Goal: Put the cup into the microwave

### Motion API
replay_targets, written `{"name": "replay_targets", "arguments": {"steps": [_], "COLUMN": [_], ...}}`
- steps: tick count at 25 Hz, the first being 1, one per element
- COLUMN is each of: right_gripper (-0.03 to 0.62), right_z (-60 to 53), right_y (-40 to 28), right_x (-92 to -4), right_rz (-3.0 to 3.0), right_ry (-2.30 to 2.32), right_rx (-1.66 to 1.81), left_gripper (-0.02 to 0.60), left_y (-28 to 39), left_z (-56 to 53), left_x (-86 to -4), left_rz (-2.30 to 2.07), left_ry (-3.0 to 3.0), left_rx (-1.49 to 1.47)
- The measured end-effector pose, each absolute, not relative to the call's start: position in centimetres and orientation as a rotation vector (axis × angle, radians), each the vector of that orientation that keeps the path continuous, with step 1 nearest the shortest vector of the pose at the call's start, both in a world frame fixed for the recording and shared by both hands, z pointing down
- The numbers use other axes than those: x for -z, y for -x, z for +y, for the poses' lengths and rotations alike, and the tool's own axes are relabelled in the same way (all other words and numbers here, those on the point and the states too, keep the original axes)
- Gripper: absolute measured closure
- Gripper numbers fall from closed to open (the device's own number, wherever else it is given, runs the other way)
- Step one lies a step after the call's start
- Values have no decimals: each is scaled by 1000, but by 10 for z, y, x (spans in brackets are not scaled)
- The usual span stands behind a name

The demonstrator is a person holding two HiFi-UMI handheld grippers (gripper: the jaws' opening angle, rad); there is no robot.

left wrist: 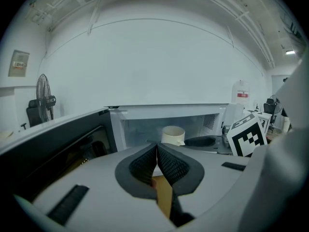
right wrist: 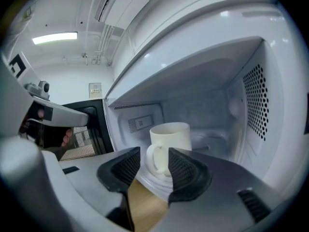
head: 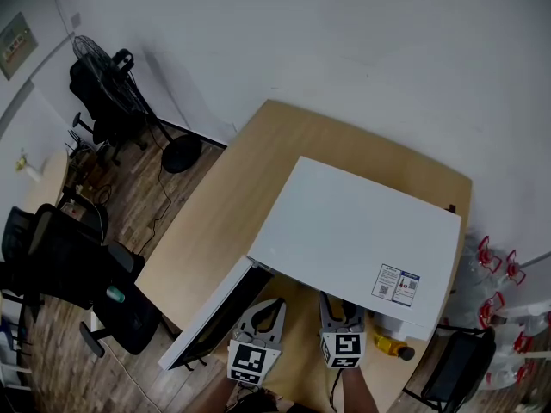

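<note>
The white microwave (head: pixel 362 231) stands on the wooden table (head: pixel 224 205) with its door (head: pixel 211 317) swung open to the left. Inside it a white cup (right wrist: pixel 169 139) stands upright on the glass turntable (right wrist: pixel 149 180), its handle facing me. My right gripper (right wrist: pixel 154 166) is open at the mouth of the oven; the handle shows in the gap between its pads, which do not press on it. From the left gripper view the cup (left wrist: pixel 173 134) is further off. My left gripper (left wrist: pixel 157 153) is shut on nothing, in front of the oven beside the door.
A yellow object (head: pixel 387 347) lies on the table at the microwave's right front corner. Black office chairs (head: pixel 77 265) and a fan (head: pixel 99 58) stand on the floor to the left. Red-handled items (head: pixel 495 274) sit beyond the table's right edge.
</note>
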State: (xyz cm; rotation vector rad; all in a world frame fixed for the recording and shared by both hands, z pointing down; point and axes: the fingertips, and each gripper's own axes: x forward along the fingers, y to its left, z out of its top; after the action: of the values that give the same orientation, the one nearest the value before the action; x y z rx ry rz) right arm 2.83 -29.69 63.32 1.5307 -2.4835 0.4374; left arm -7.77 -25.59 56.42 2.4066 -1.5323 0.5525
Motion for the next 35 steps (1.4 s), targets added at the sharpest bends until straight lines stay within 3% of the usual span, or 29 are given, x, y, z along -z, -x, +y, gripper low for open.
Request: {"name": "replay_targets", "arguments": {"steps": [29, 35], "right_gripper": [421, 446], "right_z": [-196, -154], "right_y": [-81, -93], "right_x": [-508, -486], "right_rz": [-2366, -2327], "right_ry": [-1837, -1906], "right_rx": [-152, -116], "left_gripper": [557, 557], "left_y": [62, 57], "left_z": [-187, -160], "left_x": [-480, -464], "left_rz": [-1430, -1387], "left_ry": [-2662, -2727], "left_rx": [-388, -353]}}
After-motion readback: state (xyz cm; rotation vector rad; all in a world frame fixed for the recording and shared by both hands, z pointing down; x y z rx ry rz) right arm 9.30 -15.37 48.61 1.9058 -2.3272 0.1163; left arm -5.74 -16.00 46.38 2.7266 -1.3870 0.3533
